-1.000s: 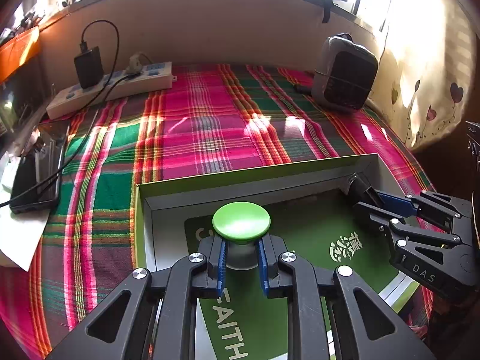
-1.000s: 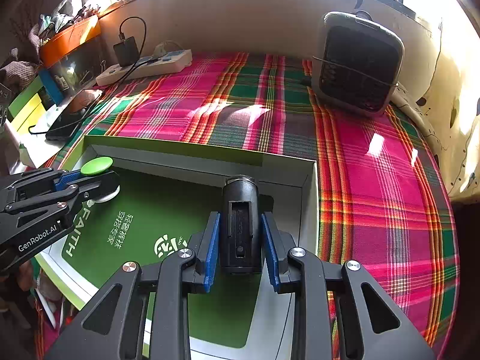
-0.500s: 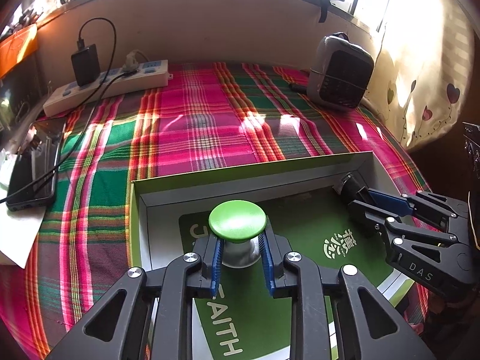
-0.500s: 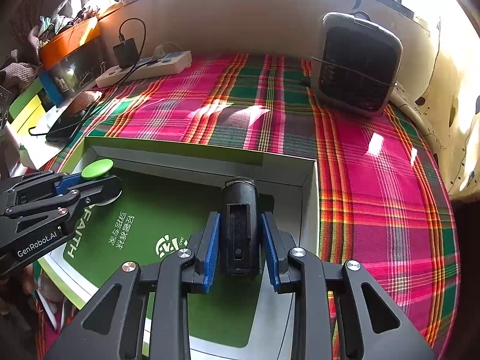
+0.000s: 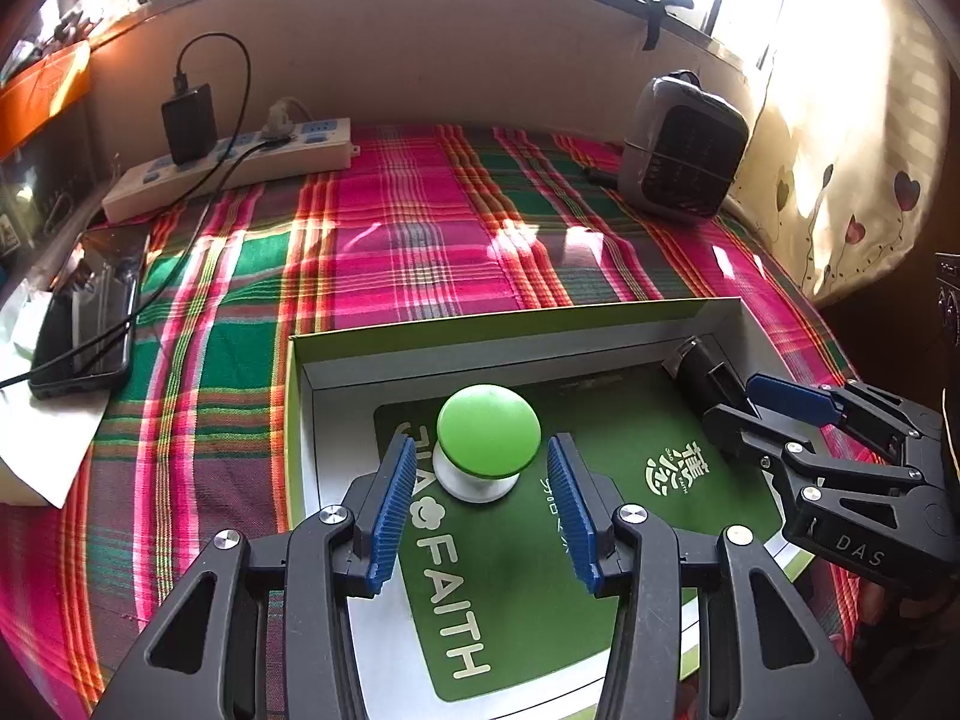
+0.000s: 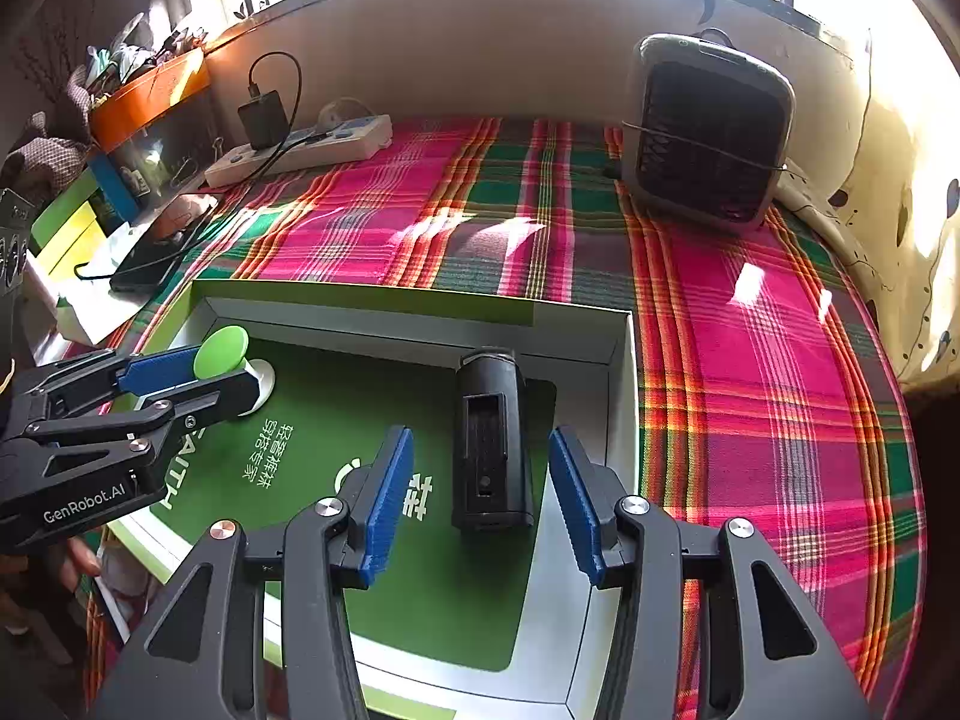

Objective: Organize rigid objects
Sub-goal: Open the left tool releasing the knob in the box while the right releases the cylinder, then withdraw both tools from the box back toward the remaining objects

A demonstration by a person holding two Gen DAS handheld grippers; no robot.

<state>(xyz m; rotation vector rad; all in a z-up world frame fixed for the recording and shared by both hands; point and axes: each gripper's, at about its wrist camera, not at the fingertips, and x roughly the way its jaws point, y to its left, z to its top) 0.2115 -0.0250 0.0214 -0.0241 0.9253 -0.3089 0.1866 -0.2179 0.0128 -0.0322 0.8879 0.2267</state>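
A: How do the jaws of the left gripper (image 5: 483,507) stand?

B: Spread and opening. The green-capped white knob (image 5: 487,443) stands upright between the blue pads (image 5: 390,510), a gap showing on either side, so nothing presses on it. It rests on the green printed floor of the open box (image 5: 504,324), just ahead of the fingertips.

A: And the right gripper (image 6: 480,501)?

B: Its jaws are parting too. The black device (image 6: 492,438) lies flat between the pads (image 6: 387,498), lengthwise along the fingers, clear of both. Its far end sits near the box's back wall, and the box's right wall runs just outside the right-hand finger.

A: Anything beyond the fingertips?

B: Past the box, the plaid cloth (image 6: 750,360). Farther on, ahead and to the right, a small grey fan heater (image 6: 708,132); ahead and to the left, a white power strip (image 5: 234,174) with a black charger (image 5: 189,123) plugged in, and a phone (image 5: 90,312).
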